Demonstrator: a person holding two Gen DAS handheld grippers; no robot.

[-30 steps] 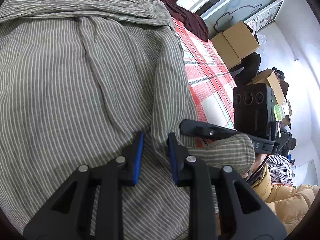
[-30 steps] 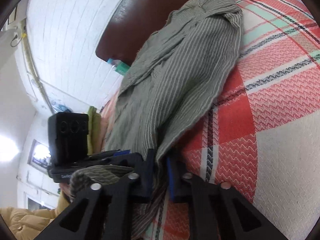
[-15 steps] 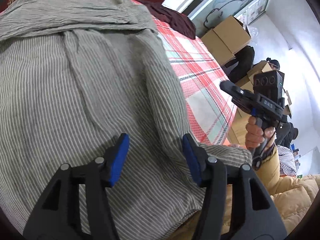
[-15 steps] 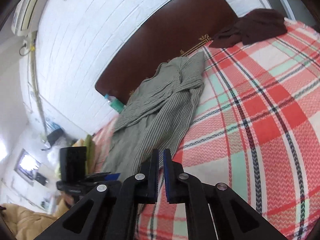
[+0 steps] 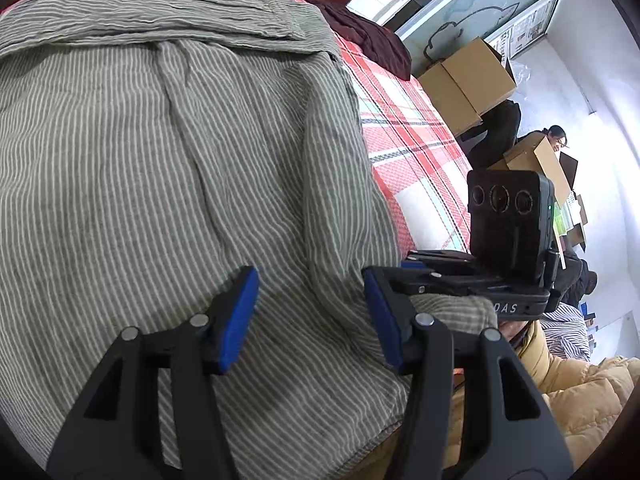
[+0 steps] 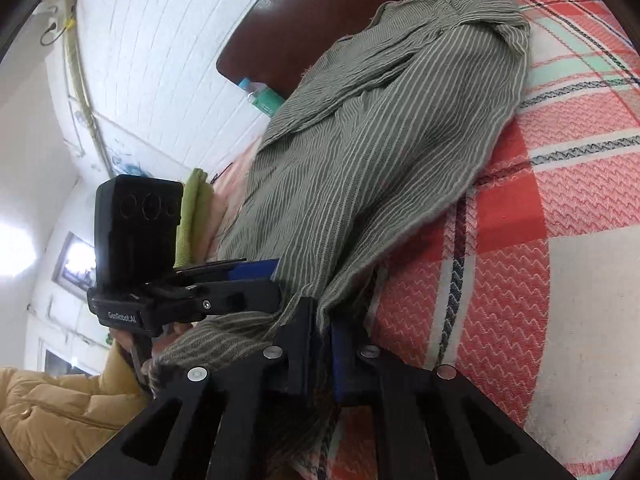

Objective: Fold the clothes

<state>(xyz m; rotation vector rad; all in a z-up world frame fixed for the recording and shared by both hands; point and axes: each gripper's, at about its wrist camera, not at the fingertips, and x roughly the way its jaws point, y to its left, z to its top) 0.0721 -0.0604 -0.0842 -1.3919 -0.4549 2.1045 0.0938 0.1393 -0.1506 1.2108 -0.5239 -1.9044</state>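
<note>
A grey-green striped shirt lies spread on a red plaid bed cover; it also shows in the right wrist view. My left gripper is open, its blue pads just above the shirt's near hem. My right gripper is shut on the shirt's near edge, with cloth bunched between its jaws. The right gripper shows in the left wrist view, close to the right of my left one. The left gripper shows in the right wrist view, at the left.
A dark red headboard and white brick wall stand behind the bed. A dark maroon garment lies at the far corner. Cardboard boxes and a seated person are beside the bed. A folded green cloth lies at the left.
My left gripper let go of the shirt and opened. My right gripper lifted away, then came back down and shut on the shirt's near edge beside my left gripper.
</note>
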